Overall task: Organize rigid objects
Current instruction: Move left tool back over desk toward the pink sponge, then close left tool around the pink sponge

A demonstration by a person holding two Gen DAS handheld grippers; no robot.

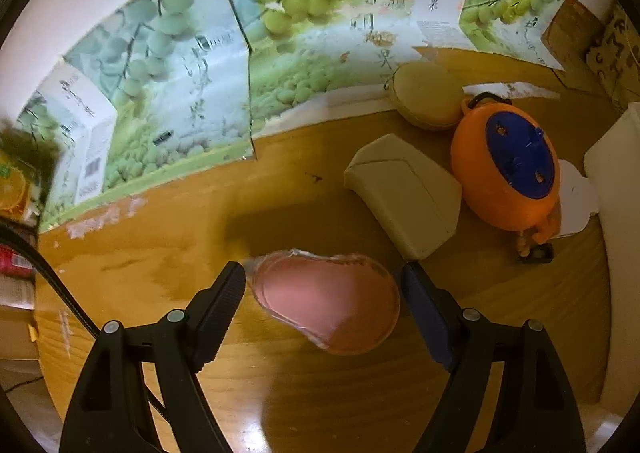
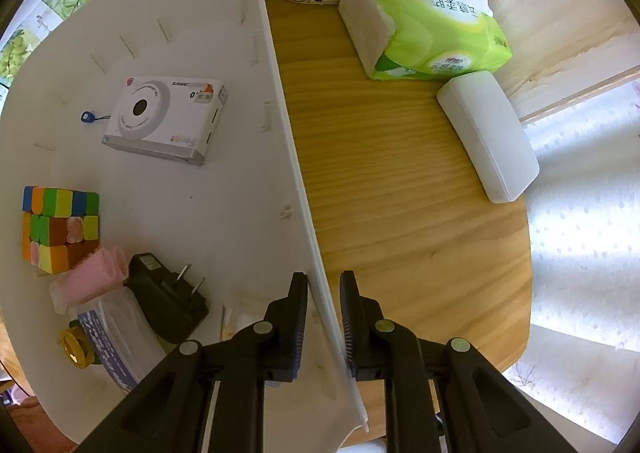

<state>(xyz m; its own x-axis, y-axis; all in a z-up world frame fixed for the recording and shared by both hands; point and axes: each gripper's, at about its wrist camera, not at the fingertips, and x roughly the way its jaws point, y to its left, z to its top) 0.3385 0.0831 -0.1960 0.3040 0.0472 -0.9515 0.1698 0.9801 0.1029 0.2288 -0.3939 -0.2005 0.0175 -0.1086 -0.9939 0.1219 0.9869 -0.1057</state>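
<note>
Left gripper [image 1: 323, 289], jaws spread, straddles an ungripped pink wrapped object [image 1: 326, 303] on the wooden table [image 1: 160, 273], beige case [image 1: 404, 195] and orange reel [image 1: 506, 167] beyond still loose; right gripper [image 2: 324, 317] clamps the white bin's [image 2: 288, 157] wall, cube [image 2: 60, 229] and camera box [image 2: 164, 119] already inside.

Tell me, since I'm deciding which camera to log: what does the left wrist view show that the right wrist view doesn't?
Only the left wrist view shows the open left gripper around a pink teardrop-shaped packet, a beige wedge-shaped case and an orange round reel with a blue centre.

Only the right wrist view shows the right gripper astride the white plastic bin's wall, a multicoloured puzzle cube and a green tissue pack.

Both show the wooden tabletop.
</note>
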